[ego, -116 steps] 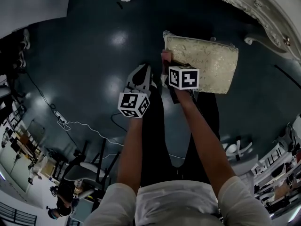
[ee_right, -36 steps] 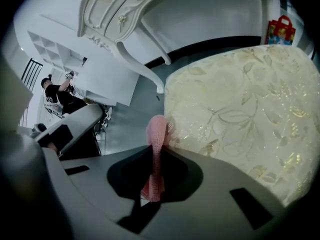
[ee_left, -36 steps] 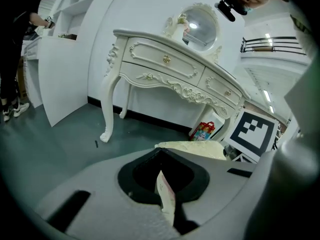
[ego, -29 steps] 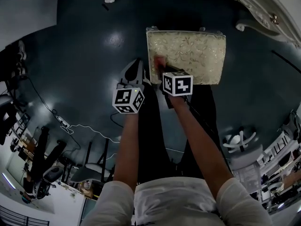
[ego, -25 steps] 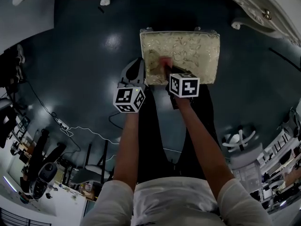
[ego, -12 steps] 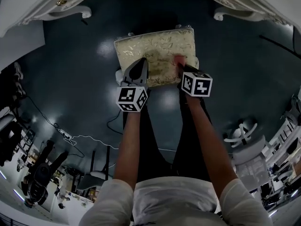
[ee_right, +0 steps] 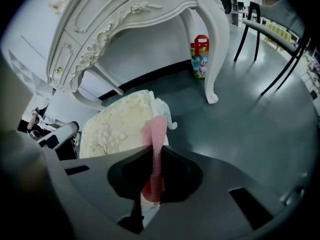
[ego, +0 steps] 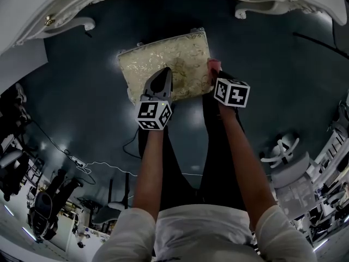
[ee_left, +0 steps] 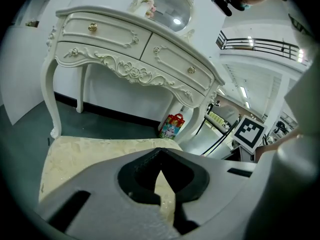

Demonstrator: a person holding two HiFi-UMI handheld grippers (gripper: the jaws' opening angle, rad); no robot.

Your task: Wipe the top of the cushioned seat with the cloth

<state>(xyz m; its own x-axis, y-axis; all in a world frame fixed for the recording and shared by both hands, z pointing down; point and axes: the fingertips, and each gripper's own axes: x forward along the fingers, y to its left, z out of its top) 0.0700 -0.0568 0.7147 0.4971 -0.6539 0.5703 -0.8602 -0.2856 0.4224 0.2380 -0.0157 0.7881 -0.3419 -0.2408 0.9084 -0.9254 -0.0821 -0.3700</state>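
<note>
dark floor surrounds the cushioned seat; jaws of our right gripper pinch the cloth at its right edge, left gripper closed empty, so we should sweep it flat leftward.

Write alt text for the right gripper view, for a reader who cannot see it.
The right gripper is shut on a pink cloth at the edge of a cream cushioned seat. Behind stands an ornate white dressing table on a dark floor, a colourful bag by its leg.
</note>
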